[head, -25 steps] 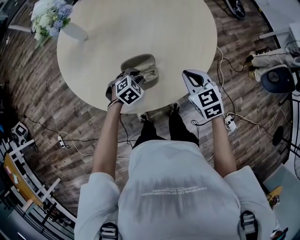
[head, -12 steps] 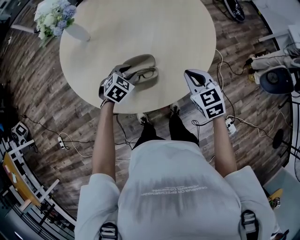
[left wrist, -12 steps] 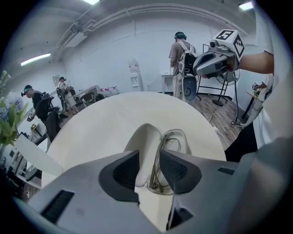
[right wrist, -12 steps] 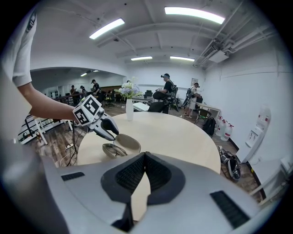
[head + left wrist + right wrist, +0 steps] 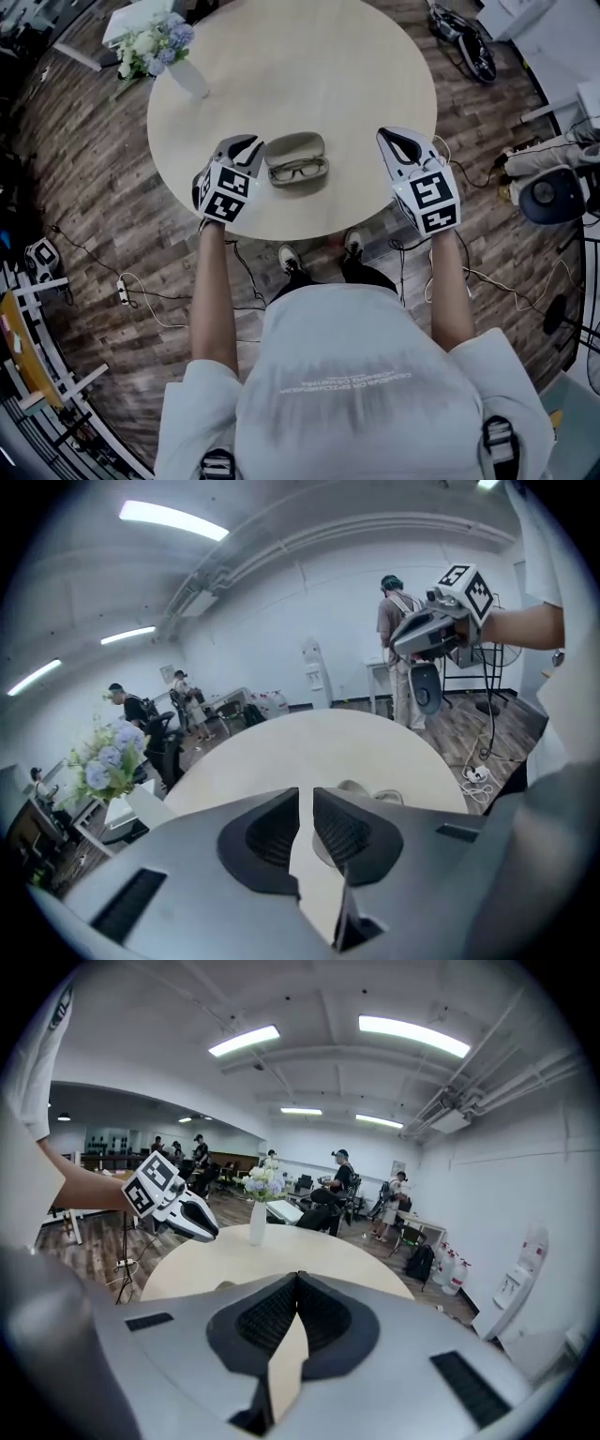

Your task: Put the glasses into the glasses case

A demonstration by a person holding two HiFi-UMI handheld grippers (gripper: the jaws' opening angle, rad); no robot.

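An open grey glasses case [image 5: 293,147] lies near the front edge of the round table [image 5: 309,75]. Dark-framed glasses [image 5: 300,170] rest in its nearer half. My left gripper [image 5: 236,147] hovers just left of the case without touching it. In the left gripper view this gripper [image 5: 306,794] has its jaws almost together with nothing between them, and part of the case [image 5: 375,795] peeks out behind them. My right gripper [image 5: 398,142] hangs over the table's right edge, well clear of the case. In the right gripper view it [image 5: 298,1279] is shut and empty.
A white vase of flowers [image 5: 159,47] stands at the table's far left edge. Cables and a power strip [image 5: 122,281] lie on the wooden floor around the table. Several people [image 5: 337,1185] sit and stand at desks farther back in the room.
My left gripper has drawn back leftward from the case's left end and now stands apart from it. The glasses stay in the open case. The right gripper has barely moved.
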